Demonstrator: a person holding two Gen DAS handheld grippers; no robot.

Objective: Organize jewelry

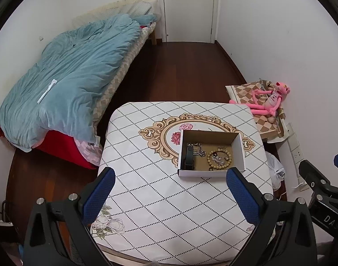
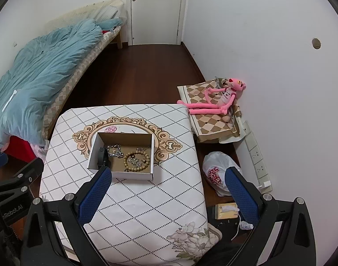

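A small open cardboard box (image 1: pixel 239 146) stands on the table's patterned cloth (image 1: pixel 146 199). In it lie a black band (image 1: pixel 188 157), a silver chain (image 1: pixel 198 149), a wooden bead bracelet (image 1: pixel 219 159) and small sparkly pieces inside the bead ring. The box (image 2: pixel 92 153) also shows in the right wrist view with the bead bracelet (image 2: pixel 136 161) and chain (image 2: pixel 114 150). My left gripper (image 1: pixel 170 179) is open and empty, held above the table just short of the box. My right gripper (image 2: pixel 167 179) is open and empty, to the right of the box over the table's right edge.
A bed with a blue duvet (image 1: pixel 69 77) lies left of the table. A pink plush toy (image 2: pixel 219 99) sits on a checked cushion by the right wall. A white plastic bag (image 2: pixel 215 170) and a tissue box (image 2: pixel 226 210) lie on the floor at the right.
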